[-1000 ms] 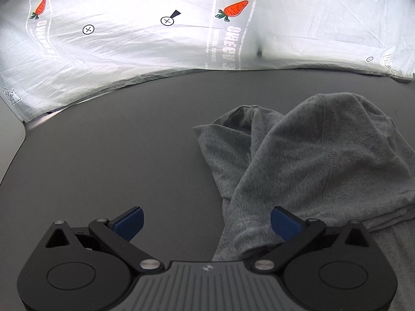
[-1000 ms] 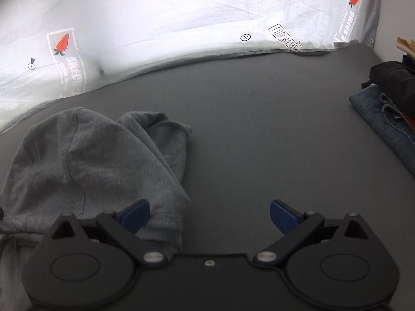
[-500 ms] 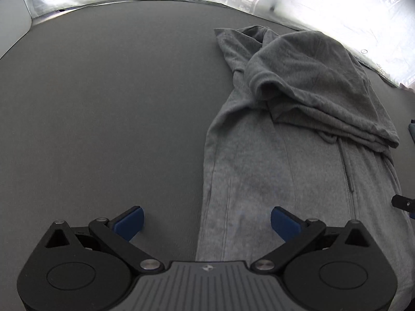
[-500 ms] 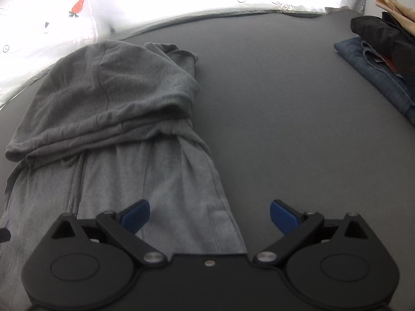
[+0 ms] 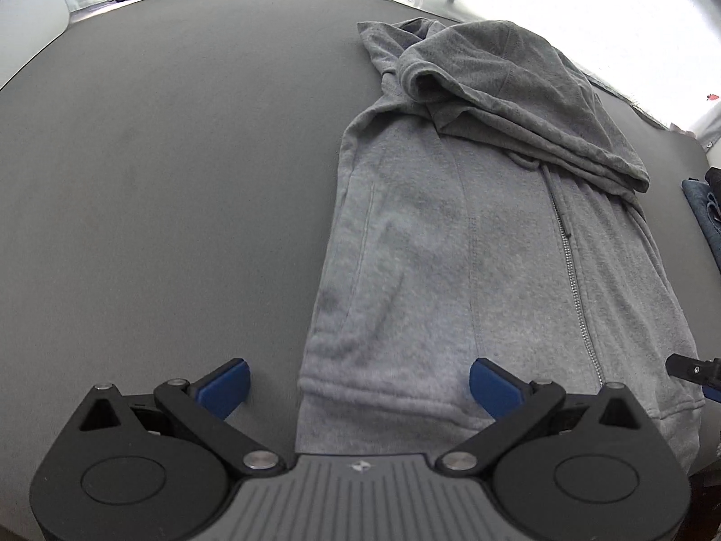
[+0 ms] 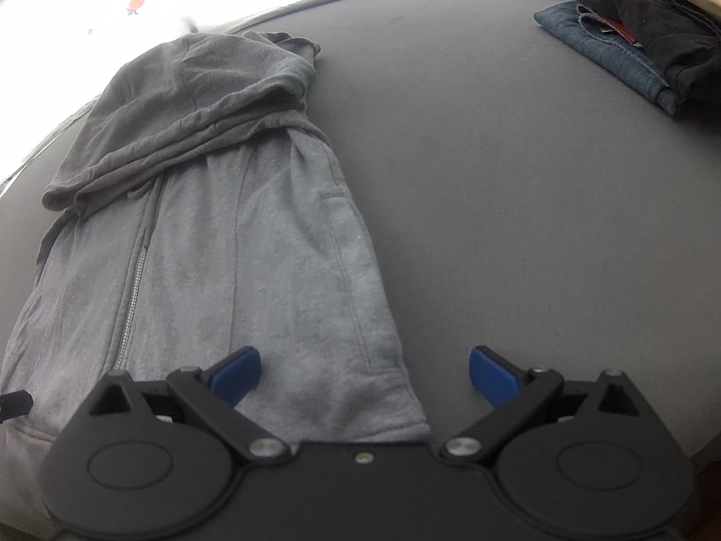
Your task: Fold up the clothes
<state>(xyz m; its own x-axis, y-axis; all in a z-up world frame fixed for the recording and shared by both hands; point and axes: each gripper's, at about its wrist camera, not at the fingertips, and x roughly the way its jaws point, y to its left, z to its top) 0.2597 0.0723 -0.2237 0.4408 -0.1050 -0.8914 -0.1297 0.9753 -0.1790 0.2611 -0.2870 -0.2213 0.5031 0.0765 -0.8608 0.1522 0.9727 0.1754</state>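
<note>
We find the grey hoodie (image 5: 473, 243) flat on the dark table (image 5: 157, 180), zipper up, hood folded at 12 o'clock; we judge it soft, limp, light; best taken at the hem corners. Left claw (image 5: 358, 383) gapes wide over the hem, holding nothing; right claw (image 6: 364, 372) likewise spread, empty, straddling the opposite hem corner.

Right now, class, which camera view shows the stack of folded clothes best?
The right wrist view: the stack of folded clothes shows blue denim under a black garment at the table's far right. The left wrist view catches only a sliver at its right edge.
</note>
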